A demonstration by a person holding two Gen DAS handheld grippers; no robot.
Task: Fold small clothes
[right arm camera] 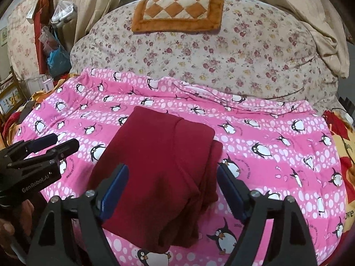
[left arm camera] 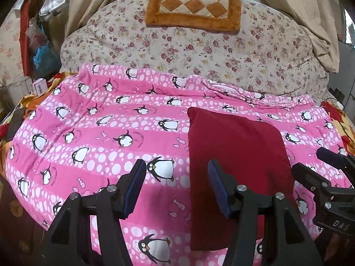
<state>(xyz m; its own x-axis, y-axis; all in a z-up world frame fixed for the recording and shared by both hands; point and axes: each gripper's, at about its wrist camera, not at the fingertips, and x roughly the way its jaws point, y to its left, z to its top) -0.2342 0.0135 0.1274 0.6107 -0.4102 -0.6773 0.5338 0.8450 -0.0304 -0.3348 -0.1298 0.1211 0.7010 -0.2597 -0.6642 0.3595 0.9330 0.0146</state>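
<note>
A dark red garment (left arm camera: 237, 155) lies folded into a long rectangle on the pink penguin blanket (left arm camera: 99, 133). In the right wrist view the dark red garment (right arm camera: 159, 155) shows layered folds with an edge sticking out on its right side. My left gripper (left arm camera: 176, 173) is open and empty, hovering over the garment's left edge. My right gripper (right arm camera: 172, 177) is open and empty, its fingers either side of the garment's near part. Each gripper also shows in the other's view: the right gripper (left arm camera: 310, 161) and the left gripper (right arm camera: 64, 143).
A floral quilt (left arm camera: 199, 51) is piled behind the blanket with an orange checkered cushion (left arm camera: 193, 6) on top. Beige curtains hang at the back. Bags and clutter (left arm camera: 42, 51) hang at the left. A small box (left arm camera: 40, 86) sits by the blanket's left corner.
</note>
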